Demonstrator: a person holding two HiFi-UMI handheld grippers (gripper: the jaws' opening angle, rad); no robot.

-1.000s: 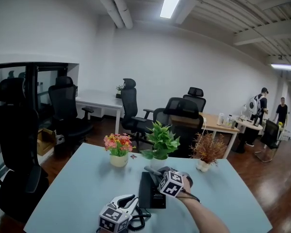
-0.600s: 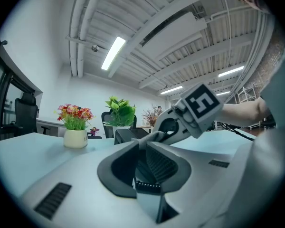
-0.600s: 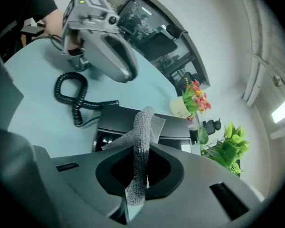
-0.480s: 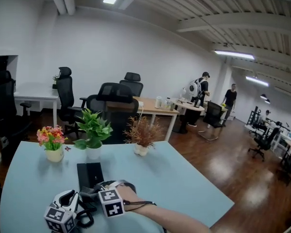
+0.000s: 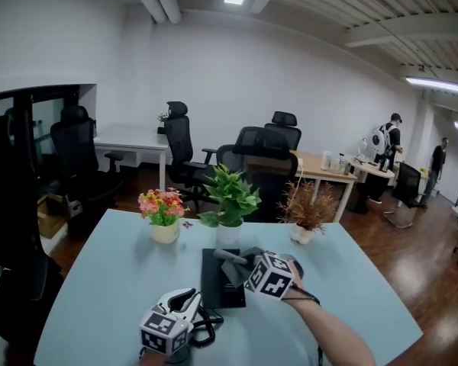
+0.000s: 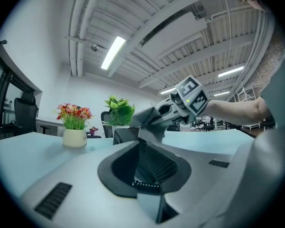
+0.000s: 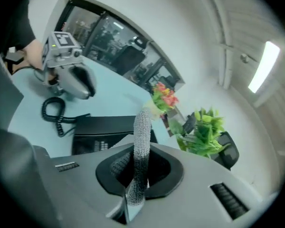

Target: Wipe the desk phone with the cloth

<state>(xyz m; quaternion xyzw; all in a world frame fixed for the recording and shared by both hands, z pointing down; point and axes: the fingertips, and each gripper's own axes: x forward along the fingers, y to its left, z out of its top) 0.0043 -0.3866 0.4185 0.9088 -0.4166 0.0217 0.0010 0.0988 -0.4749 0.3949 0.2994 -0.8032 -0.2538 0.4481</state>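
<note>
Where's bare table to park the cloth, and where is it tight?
Free: the table left of the desk phone, nearer than the flower pot; also right of the right gripper. Crowded: green plant right behind the phone, coiled cord and left gripper in front.

The left hand-held gripper (image 5: 189, 302) and right hand-held gripper (image 5: 230, 259) have pale grey moulded shells, black ribbed recesses, and each a black-and-white marker cube (image 5: 272, 275).

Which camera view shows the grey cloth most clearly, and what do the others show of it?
The right gripper view: the cloth stands close up, pinched between the right gripper's jaws. The head view shows only a small grey fold at the desk phone; the left gripper view shows it hanging from the right gripper.
</note>
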